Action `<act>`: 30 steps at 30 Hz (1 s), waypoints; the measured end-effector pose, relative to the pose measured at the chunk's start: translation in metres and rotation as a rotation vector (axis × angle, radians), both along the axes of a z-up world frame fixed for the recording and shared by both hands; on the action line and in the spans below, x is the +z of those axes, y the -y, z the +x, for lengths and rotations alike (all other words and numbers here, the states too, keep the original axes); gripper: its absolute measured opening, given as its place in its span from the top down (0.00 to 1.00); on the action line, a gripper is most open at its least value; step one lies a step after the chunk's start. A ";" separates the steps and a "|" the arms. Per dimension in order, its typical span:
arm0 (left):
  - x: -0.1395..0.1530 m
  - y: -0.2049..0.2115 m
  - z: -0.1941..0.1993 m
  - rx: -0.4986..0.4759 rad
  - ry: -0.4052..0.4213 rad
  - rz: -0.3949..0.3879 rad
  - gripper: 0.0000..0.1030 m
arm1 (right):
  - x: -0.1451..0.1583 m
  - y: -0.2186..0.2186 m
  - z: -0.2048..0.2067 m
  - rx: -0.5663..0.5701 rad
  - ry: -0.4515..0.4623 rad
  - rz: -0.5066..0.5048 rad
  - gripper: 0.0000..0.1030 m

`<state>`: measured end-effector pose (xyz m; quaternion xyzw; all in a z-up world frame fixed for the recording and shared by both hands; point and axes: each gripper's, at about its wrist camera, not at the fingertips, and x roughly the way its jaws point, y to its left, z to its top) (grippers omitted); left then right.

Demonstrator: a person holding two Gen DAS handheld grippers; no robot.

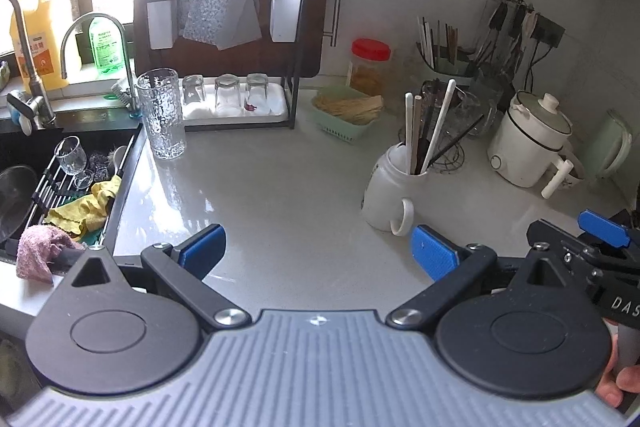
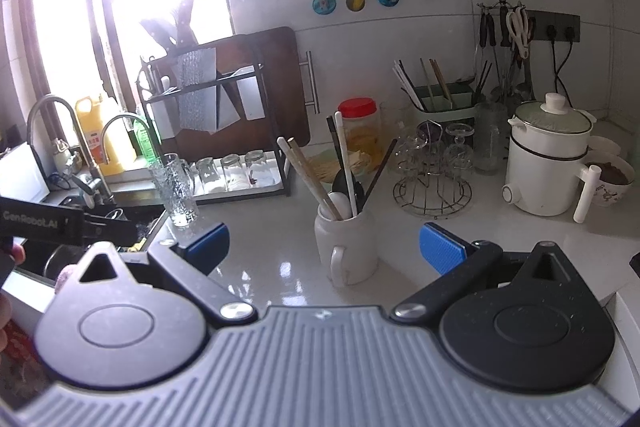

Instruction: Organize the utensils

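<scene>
White mug [image 2: 347, 243] stands upright on the counter [image 1: 280, 187], handle toward the near side, stuffed with mixed utensils [image 2: 340, 171]: pale and dark chopsticks leaning every way, plus a white spoon and a dark one. Green caddy [image 2: 444, 107] far right by the wall also holds chopsticks, sorted upright in compartments. Right gripper [image 2: 324, 247] hangs just near of the mug, jaws wide apart, nothing held; mug sits between its blue pads. Left gripper [image 1: 316, 251] sits further left over bare counter, jaws also spread, empty. Tall glass [image 1: 162, 115] stands by the sink [image 1: 24, 155] at left. Scene fits two readings: utensils gathered into the mug as the end state, or mug waiting to be emptied into the caddy. Can't settle which. If sorting continues, any pick needs a narrow pinch high on one stick, since they cross and crowd.
</scene>
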<state>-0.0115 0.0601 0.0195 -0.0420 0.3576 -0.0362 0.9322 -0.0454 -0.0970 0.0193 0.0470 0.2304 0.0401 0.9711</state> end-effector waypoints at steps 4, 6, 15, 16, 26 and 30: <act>-0.002 0.002 -0.004 -0.002 -0.004 0.005 0.02 | 0.000 -0.002 -0.002 0.004 -0.001 -0.010 0.00; -0.001 0.003 -0.007 -0.003 -0.002 0.007 0.02 | 0.000 -0.003 -0.003 0.005 0.002 -0.011 0.00; 0.002 0.003 -0.014 -0.011 0.012 0.020 0.02 | 0.003 -0.007 -0.009 -0.005 0.024 -0.016 0.00; 0.003 0.003 -0.014 -0.011 0.012 0.018 0.02 | 0.003 -0.007 -0.009 -0.004 0.026 -0.015 0.00; 0.003 0.002 -0.018 -0.009 0.015 0.025 0.02 | 0.002 -0.006 -0.011 -0.018 0.025 -0.010 0.00; 0.004 0.002 -0.018 -0.011 0.021 0.026 0.02 | 0.002 -0.006 -0.012 -0.018 0.025 -0.011 0.00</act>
